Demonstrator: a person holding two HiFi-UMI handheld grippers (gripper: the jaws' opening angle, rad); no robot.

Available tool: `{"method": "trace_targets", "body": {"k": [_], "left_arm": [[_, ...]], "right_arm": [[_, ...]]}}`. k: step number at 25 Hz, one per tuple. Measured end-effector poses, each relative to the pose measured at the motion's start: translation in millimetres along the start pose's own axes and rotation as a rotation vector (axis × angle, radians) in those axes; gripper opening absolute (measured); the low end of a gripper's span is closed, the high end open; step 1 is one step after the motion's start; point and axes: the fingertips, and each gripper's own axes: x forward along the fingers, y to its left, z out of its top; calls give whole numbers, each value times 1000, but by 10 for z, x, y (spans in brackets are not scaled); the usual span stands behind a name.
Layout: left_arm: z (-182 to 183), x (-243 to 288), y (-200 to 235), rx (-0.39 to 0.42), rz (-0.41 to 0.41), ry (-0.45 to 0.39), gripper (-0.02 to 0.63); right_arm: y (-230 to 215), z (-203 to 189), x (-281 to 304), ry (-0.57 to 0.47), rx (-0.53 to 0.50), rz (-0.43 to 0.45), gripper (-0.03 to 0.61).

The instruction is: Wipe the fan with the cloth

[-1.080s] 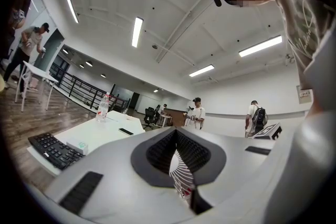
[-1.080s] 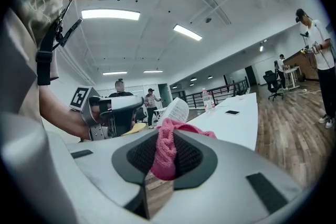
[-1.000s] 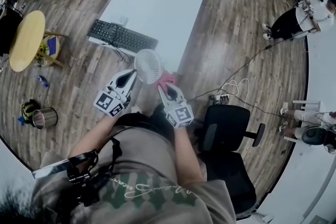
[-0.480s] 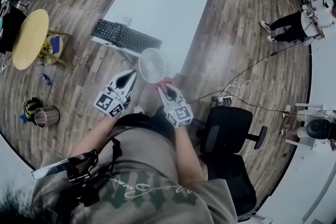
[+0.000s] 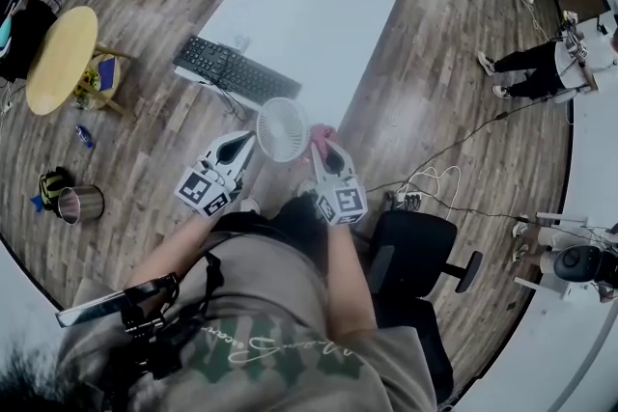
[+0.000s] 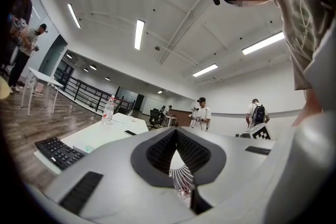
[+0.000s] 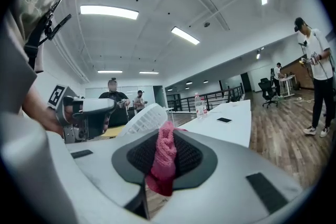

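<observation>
Small white fan [image 5: 283, 128] sits right between the two grippers, at the near edge of the white worktop [image 5: 290, 5]. The right gripper [image 5: 325, 148] has its jaws clamped on a pink cloth [image 5: 321, 132], which is bunched up just beside the fan's rim; I honestly can't tell if it's touching. The left gripper [image 5: 243, 140] has its jaws closed together, with the tips at the fan's other side and its grille showing in the gap behind them.

It was an open-plan office: a long white table [image 5: 290, 14] with a keyboard [image 5: 232, 70], a swivel chair [image 5: 415, 251], wood floor [image 5: 435, 63], ceiling strip lights [image 6: 139, 34], people [image 5: 541, 63] standing about
</observation>
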Motion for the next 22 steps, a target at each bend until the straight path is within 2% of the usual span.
{"method": "trace_targets", "body": {"k": [6, 15, 18, 22], "left_arm": [[63, 13, 57, 6, 68, -15, 3], [39, -93, 204, -5, 146, -12, 3], [19, -97, 204, -9, 149, -7, 3], [8, -72, 160, -9, 133, -6, 3]], "right_arm": [[-128, 222, 255, -39, 104, 72, 81], [-85, 54, 290, -55, 316, 176, 78], [-37, 47, 274, -44, 317, 203, 77], [44, -30, 199, -7, 260, 241, 77]]}}
